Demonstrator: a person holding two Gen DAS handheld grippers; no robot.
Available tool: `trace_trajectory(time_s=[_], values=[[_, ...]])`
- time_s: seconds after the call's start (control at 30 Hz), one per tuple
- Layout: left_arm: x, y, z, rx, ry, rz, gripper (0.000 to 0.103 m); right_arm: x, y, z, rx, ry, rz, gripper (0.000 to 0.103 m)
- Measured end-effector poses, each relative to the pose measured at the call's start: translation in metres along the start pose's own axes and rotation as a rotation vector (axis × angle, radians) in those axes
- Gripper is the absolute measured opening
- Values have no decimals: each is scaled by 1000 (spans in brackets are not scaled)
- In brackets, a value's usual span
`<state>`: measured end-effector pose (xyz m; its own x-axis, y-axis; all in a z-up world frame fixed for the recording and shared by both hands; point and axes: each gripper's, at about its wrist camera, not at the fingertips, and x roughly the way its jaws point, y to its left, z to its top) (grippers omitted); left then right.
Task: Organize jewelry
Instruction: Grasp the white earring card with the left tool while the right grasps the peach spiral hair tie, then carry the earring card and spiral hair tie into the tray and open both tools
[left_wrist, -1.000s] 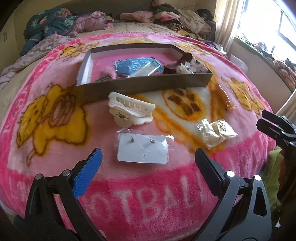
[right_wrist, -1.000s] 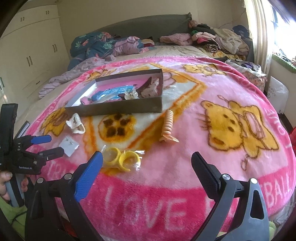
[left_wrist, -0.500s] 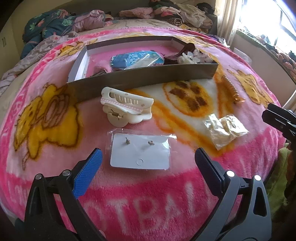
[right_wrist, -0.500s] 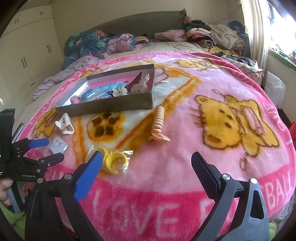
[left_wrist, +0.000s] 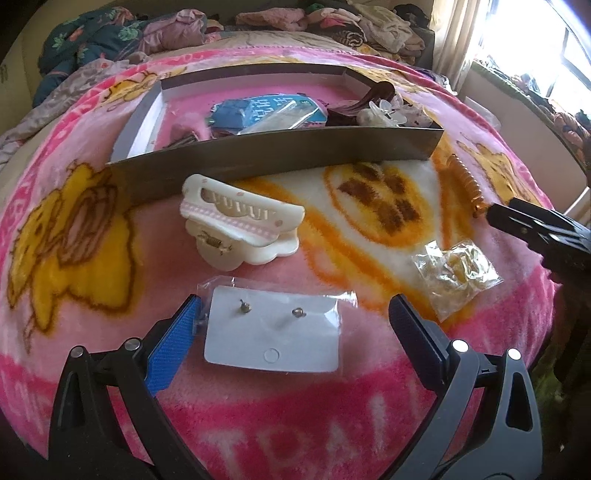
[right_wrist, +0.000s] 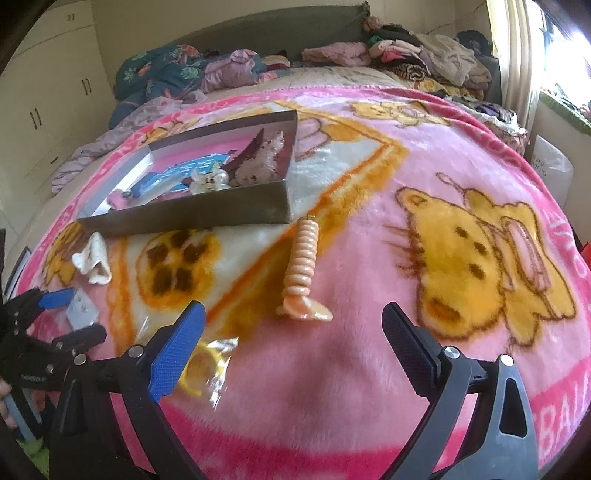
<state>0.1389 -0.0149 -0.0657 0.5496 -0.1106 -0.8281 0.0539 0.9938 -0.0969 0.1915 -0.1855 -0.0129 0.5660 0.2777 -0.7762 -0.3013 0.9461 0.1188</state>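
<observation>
- A pink cartoon-print fleece blanket (left_wrist: 369, 424) covers the bed.
- Lower centre, the left gripper (left_wrist: 291, 317), jaws wide, straddles a white bagged earring card (left_wrist: 273, 332).
- The right gripper (right_wrist: 293, 325), jaws apart, faces a peach ribbed hair clip (right_wrist: 303, 258) mid-frame.

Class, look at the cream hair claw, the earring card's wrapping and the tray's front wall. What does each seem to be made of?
Hair claw: apparently glossy moulded plastic, with cut-out slots and a metal spring.
Earring card's wrapping: thin clear plastic film, going by its glints and crinkles.
Tray: probably matte cardboard, with thin, flat, dull grey walls.
</observation>
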Motion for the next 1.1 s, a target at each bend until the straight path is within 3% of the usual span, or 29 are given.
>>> trace_trajectory(time_s=[0.2, 0.27, 0.43, 0.5, 0.57, 0.63, 0.73, 0.9, 1.1], values=[[4, -4, 0, 12, 8, -5, 92, 20, -8, 11, 39, 26, 10, 96], [3, -3, 0, 8, 3, -6, 83, 25, -9, 16, 49, 28, 18, 95], [1, -4, -2, 24, 4, -2, 74, 37, -9, 27, 53, 38, 15, 85], [0, -5, -4, 33, 7, -5, 72, 41, -8, 28, 48, 45, 1, 77], [0, -6, -5, 39, 8, -7, 69, 43, -8, 27, 40, 42, -31, 54], [-1, -7, -6, 45, 9, -13, 60, 41, -12, 24, 41, 35, -38, 42], [-2, -9, -6, 46, 11, -29, 59, 34, -23, 21, 66, 22, -15, 17], [-6, -10, -4, 33, 5, -61, 59, 20, -26, 17, 80, 0, 38, 17], [-19, -4, 1, 8, -27, -71, 59, 1, 0, 11, 34, -19, 112, 17]])
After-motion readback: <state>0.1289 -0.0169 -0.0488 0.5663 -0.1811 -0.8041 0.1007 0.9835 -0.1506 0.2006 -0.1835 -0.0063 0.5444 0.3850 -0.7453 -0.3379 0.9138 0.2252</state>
